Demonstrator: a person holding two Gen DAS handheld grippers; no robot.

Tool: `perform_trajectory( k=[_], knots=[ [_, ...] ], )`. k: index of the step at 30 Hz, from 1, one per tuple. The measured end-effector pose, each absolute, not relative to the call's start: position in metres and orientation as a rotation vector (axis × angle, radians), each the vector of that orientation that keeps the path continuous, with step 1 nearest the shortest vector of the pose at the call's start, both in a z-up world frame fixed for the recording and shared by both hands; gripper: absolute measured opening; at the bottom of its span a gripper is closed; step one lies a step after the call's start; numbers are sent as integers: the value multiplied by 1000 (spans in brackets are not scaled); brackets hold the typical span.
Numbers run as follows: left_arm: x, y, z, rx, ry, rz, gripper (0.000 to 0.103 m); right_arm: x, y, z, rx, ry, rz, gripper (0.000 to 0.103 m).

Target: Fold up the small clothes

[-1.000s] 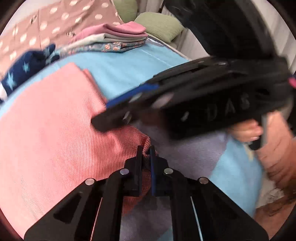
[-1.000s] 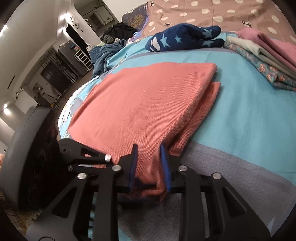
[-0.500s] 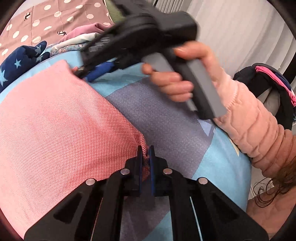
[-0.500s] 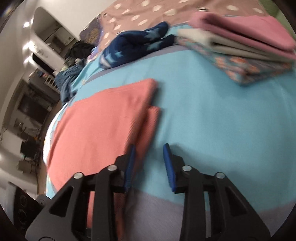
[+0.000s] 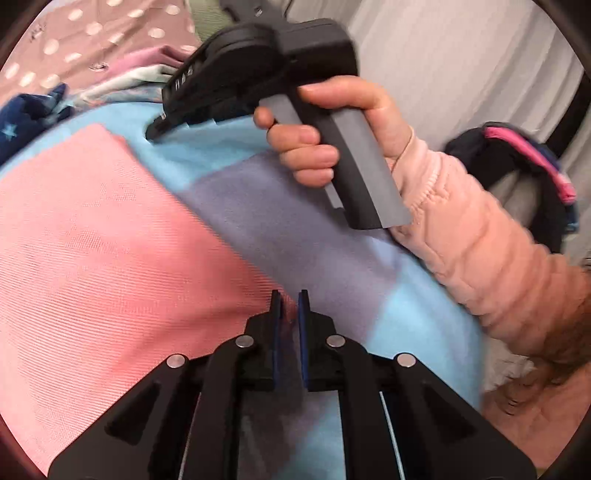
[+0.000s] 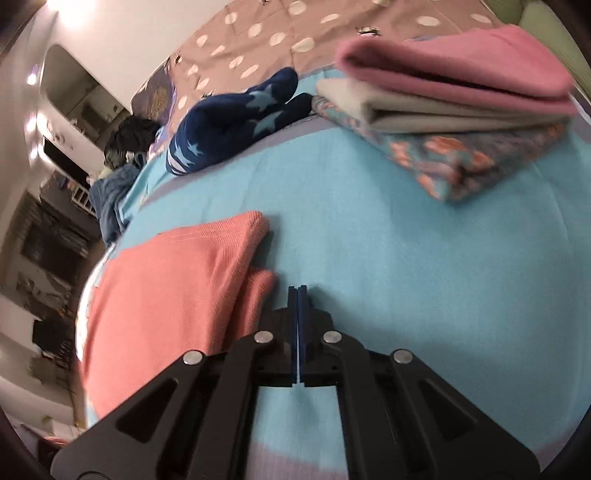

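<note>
Nearest to me, my left claw (image 5: 287, 308) is clamped on the near corner of the salmon cloth (image 5: 110, 236), a sliver of pink fabric showing between its 2 blue pads. My right claw (image 6: 297, 301) has just snapped together with nothing in it, its pads meeting over bare blue bedspread (image 6: 388, 266) just beside the cloth's far right corner. That is the relation my next move turns on: from the right claw, the cloth (image 6: 177, 280) lies immediately to the left, its doubled right edge running away from me toward the far side of the bed, 2 layers showing slightly offset. The left claw is already on the fabric, so I judge the right one is the hand that must shift left and open again before it can pinch that far corner (it looks to have closed short of the cloth). In the left camera I see the right hand (image 5: 325, 136), in a quilted pink sleeve (image 5: 480, 251), holding that tool angled down at the bed. Farther off sits a navy star-printed garment (image 6: 236, 125), not yet folded, and to its right a stack of 3 folded pieces (image 6: 454, 107), pink on top. Beyond them lies a dotted brown cover (image 6: 295, 29).
</note>
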State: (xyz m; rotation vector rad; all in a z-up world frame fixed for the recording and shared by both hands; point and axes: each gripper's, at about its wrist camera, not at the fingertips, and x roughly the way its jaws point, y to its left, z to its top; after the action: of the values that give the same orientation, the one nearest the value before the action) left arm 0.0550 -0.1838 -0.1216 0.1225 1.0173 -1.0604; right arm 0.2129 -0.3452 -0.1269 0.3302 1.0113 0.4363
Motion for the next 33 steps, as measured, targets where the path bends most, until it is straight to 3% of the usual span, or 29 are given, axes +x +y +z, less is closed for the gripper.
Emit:
perform_trajectory(
  k=[5, 9, 13, 20, 22, 25, 33],
  knots=[
    [26, -195, -116, 216, 988, -1126, 8, 152, -335, -101, 200, 971, 550, 4],
    [25, -165, -108, 157, 985, -1062, 19, 108, -330, -107, 235, 1014, 641, 4],
    [33, -99, -101, 78, 952, -861, 34, 72, -321, -136, 147, 1081, 573, 5],
    [27, 29, -91, -74, 891, -513, 38, 44, -312, -94, 100, 985, 457, 11],
    [19, 71, -83, -153, 839, -421, 44, 32, -291, -77, 24, 942, 470, 14],
    [-2, 139, -77, -297, 768, -284, 44, 13, -242, -59, -112, 875, 530, 36],
    [-37, 217, -95, -450, 736, -285, 42, -27, -74, -67, -371, 775, 780, 42]
  ],
)
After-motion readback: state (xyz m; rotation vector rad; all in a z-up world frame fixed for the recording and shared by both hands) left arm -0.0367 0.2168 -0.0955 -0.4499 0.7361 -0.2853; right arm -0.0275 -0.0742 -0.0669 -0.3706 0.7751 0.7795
